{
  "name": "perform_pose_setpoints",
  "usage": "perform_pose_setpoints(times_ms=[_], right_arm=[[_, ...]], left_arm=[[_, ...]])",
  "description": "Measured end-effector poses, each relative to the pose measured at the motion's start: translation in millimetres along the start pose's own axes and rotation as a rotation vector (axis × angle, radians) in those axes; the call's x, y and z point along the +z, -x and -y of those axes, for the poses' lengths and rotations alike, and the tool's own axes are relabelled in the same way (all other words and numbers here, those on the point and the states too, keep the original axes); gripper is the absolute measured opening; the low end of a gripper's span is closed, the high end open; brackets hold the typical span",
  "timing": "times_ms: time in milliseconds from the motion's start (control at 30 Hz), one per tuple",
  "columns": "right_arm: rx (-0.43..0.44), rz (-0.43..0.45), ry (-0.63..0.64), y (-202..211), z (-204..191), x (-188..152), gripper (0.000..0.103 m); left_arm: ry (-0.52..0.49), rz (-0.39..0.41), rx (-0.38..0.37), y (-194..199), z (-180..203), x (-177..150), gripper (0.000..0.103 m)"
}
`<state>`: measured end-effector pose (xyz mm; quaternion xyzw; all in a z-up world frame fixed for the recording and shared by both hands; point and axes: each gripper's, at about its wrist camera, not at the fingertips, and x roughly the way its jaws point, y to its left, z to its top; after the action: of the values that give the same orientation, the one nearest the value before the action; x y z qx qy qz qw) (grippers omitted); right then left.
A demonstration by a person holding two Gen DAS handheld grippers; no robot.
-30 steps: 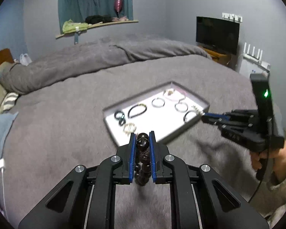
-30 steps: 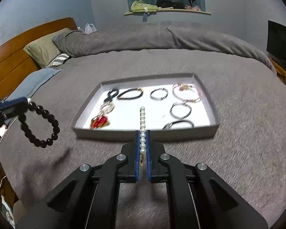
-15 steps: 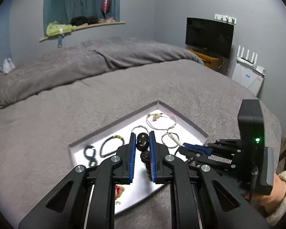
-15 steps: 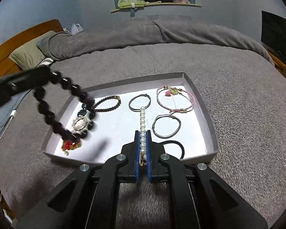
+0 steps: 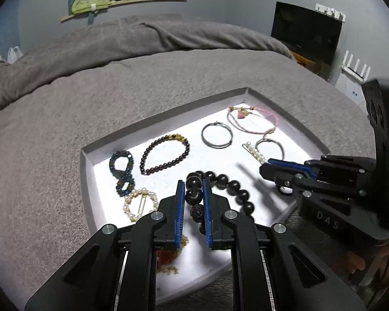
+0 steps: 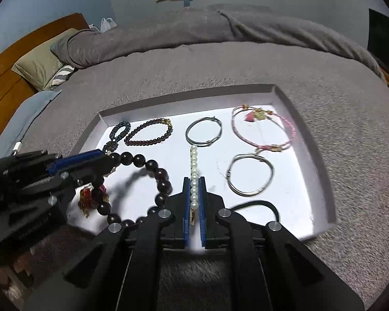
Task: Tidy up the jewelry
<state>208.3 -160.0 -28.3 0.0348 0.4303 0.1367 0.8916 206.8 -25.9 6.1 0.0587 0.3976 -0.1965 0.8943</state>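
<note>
While L fingers pinch dark-bead bracelet, R fingers pinch pearl clip.

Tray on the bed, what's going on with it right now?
A person is sorting jewelry into the white tray on the grey bed, one tool in each hand. The left tool is shut on a dark beaded bracelet and holds it over the tray's near left part. The right tool is shut on a pearl hair clip, poised over the tray's middle. Several bracelets and bangles already lie in the tray, among them a pink cord bracelet in the far right corner.
</note>
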Motion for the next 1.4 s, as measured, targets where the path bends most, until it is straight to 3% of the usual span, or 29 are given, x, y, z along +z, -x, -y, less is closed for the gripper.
perform_pose_setpoints(times_ms=[367, 500, 533, 600, 767, 833, 1100, 1167, 1200, 1233, 1300, 1400], right_arm=[[0.003, -0.040, -0.031, -13, 3, 1, 0.006], [0.018, -0.007, -0.046, 0, 7, 0, 0.007], [0.016, 0.008, -0.048, 6, 8, 0, 0.008], [0.013, 0.029, -0.054, 16, 11, -2, 0.008], [0.022, 0.078, -0.096, 47, 22, -10, 0.009], [0.020, 0.103, -0.110, 63, 27, -14, 0.022], [-0.014, 0.162, -0.082, 114, 34, -30, 0.024], [-0.024, 0.166, -0.072, 121, 35, -35, 0.035], [-0.022, 0.165, -0.064, 125, 34, -38, 0.048], [-0.020, 0.166, -0.057, 129, 33, -41, 0.053], [-0.031, 0.166, -0.043, 133, 31, -46, 0.055], [-0.038, 0.167, -0.028, 138, 29, -53, 0.067]], left_arm=[[-0.005, -0.026, 0.045, -10, -4, -2, 0.015], [-0.020, -0.022, 0.051, -6, 0, -3, 0.016], [-0.024, -0.015, 0.049, -3, 1, -3, 0.018], [-0.025, 0.004, 0.052, 3, 3, -4, 0.032], [-0.038, 0.037, 0.054, 20, 8, -3, 0.034], [-0.037, 0.049, 0.058, 29, 10, -4, 0.039], [-0.046, 0.085, 0.061, 69, 24, -15, 0.042], [-0.049, 0.094, 0.063, 80, 29, -21, 0.048], [-0.049, 0.098, 0.065, 85, 31, -23, 0.053], [-0.046, 0.105, 0.068, 90, 34, -26, 0.055], [-0.032, 0.113, 0.071, 99, 36, -33, 0.064], [-0.012, 0.120, 0.089, 111, 39, -44, 0.074]])
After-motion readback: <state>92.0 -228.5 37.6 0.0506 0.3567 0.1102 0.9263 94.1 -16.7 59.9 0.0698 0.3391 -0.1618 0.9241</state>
